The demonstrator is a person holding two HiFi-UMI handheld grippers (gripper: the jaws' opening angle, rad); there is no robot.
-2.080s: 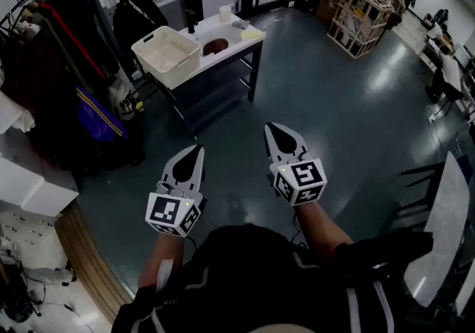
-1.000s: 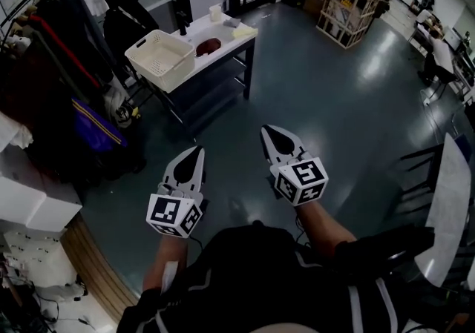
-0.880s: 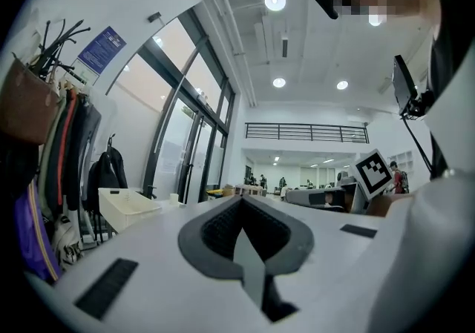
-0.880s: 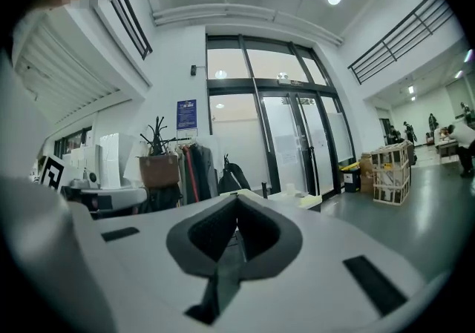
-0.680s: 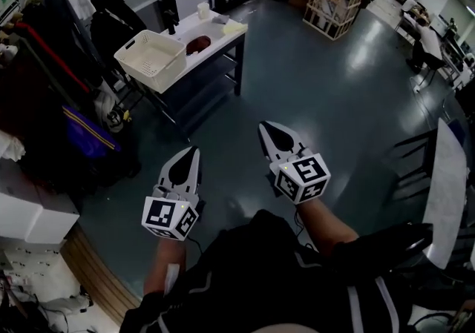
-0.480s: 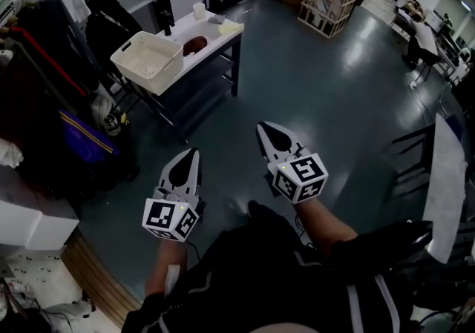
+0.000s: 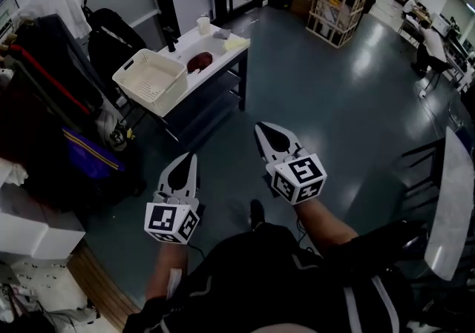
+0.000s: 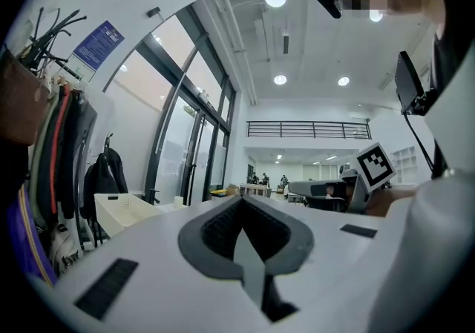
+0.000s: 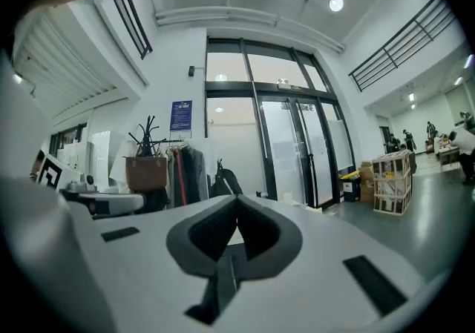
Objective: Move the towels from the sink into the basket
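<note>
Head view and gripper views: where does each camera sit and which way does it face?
Head view: on the person's head, steeply down at floor, basket and table; shows forearms, left gripper, right gripper.
Left gripper view: on that gripper, level along its shut jaws towards glass doors; right gripper at right.
Right gripper view: on that gripper, level along shut jaws towards the glass doors; left gripper at left.
Shared: basket, in head and left gripper views.
</note>
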